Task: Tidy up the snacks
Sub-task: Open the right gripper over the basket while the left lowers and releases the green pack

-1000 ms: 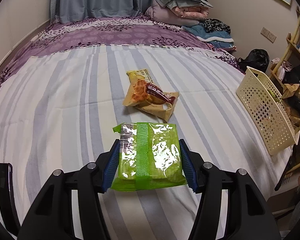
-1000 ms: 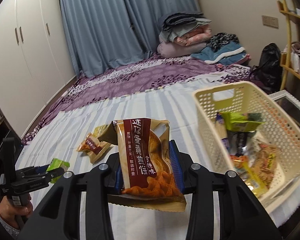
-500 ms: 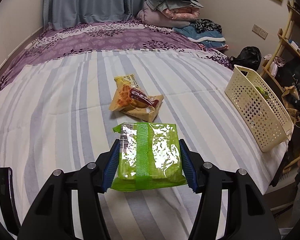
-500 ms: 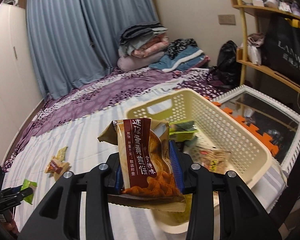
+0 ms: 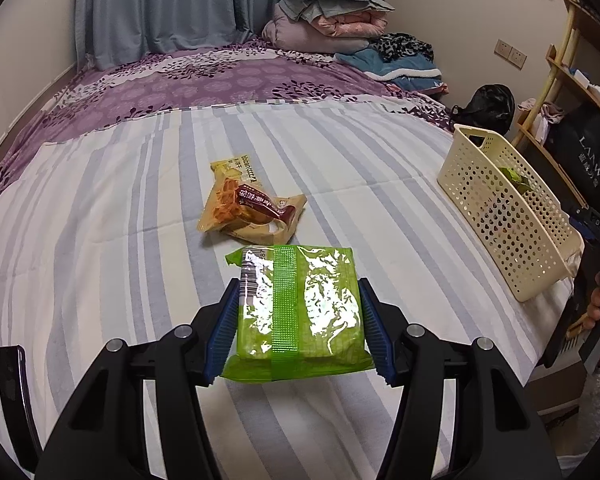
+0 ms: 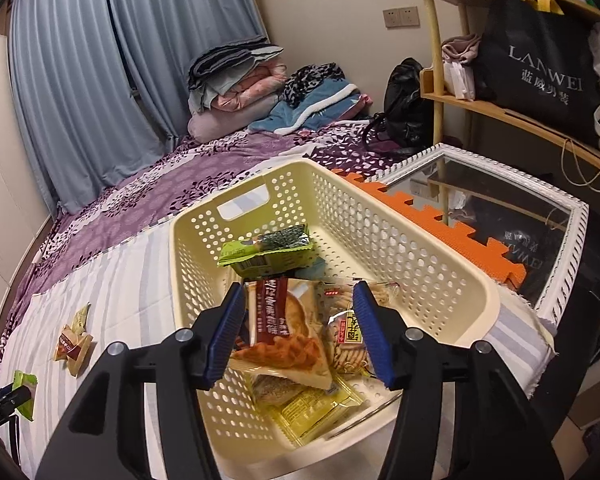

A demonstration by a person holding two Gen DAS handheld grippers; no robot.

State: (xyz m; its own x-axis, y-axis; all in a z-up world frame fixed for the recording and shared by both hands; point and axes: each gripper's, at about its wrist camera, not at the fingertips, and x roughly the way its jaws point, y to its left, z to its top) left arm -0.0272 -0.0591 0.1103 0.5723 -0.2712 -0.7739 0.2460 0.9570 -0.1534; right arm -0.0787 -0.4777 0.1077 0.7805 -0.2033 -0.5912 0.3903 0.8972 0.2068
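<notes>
Two tools show. The left tool [image 5: 298,322] is clenched on a shiny green plastic snack packet [image 5: 298,304] above the striped bed sheet [image 5: 100,240], just short of two tan-and-brown pastry packets [image 5: 252,210] lying there. The right tool [image 6: 298,334] stands spread over the cream perforated plastic basket [image 6: 400,248], and a tan-and-brown waffle pastry packet [image 6: 284,332] lies between its fingers on other snacks inside.
</notes>
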